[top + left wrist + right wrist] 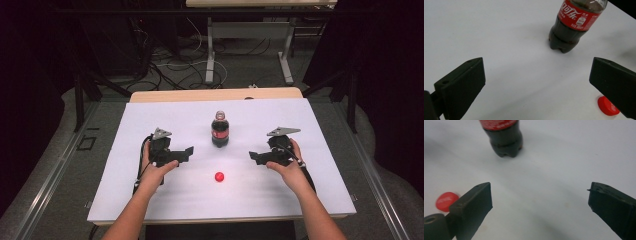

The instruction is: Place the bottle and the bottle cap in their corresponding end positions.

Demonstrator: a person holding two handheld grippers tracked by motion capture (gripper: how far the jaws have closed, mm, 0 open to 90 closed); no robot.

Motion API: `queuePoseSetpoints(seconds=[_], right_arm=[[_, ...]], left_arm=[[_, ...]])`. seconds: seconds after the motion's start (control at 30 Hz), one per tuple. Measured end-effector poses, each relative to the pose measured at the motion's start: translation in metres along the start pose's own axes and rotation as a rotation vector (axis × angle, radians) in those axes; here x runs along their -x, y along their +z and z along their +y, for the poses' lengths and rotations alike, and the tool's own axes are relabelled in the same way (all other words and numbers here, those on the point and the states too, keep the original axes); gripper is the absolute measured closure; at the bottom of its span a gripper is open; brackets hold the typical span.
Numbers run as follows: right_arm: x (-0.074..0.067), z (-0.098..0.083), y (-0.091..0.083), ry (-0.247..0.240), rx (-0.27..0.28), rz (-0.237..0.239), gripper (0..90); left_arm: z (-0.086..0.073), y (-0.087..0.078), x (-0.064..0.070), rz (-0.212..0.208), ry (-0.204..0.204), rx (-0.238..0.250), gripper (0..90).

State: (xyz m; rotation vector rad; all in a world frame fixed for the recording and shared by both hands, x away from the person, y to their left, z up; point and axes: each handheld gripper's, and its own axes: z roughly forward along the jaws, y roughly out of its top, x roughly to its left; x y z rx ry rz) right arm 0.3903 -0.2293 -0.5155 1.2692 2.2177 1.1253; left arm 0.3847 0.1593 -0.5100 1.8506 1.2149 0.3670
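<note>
High view showed my left gripper and right gripper both spread wide, gripping nothing, the cola bottle upright between them, its red cap nearer me.

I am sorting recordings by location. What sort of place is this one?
Probably a lab or recording workspace, not a home. A white-covered table stands between dark curtains, loose cables trail on the floor behind, and another plain desk stands at the back.
</note>
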Motion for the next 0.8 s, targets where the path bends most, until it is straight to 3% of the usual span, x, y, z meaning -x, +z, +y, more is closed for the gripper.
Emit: queuePoseSetpoints(seconds=[0.1,0.2,0.33,0.5,0.6,0.8], right_arm=[[0.010,-0.006,-0.004,0.033,-0.002,-0.017,1.7],[0.018,-0.013,-0.004,0.053,-0.002,-0.044,0.0],[0.026,-0.023,-0.003,0.115,-0.014,-0.062,0.0],[0.032,-0.030,-0.003,0.125,-0.026,-0.092,0.0],[0.033,-0.031,-0.004,0.131,-0.029,-0.091,0.0],[0.035,-0.031,-0.005,0.139,-0.020,-0.090,0.0]], left_arm=[[-0.004,-0.003,-0.006,0.004,-0.010,-0.022,0.6],[-0.009,-0.003,-0.010,0.021,-0.041,-0.002,0.6],[-0.012,-0.003,-0.016,0.034,-0.062,0.000,0.6],[-0.015,-0.004,-0.020,0.042,-0.075,-0.003,0.6],[-0.016,-0.004,-0.024,0.050,-0.069,-0.020,0.6],[-0.016,-0.006,-0.029,0.056,-0.092,-0.007,0.6]])
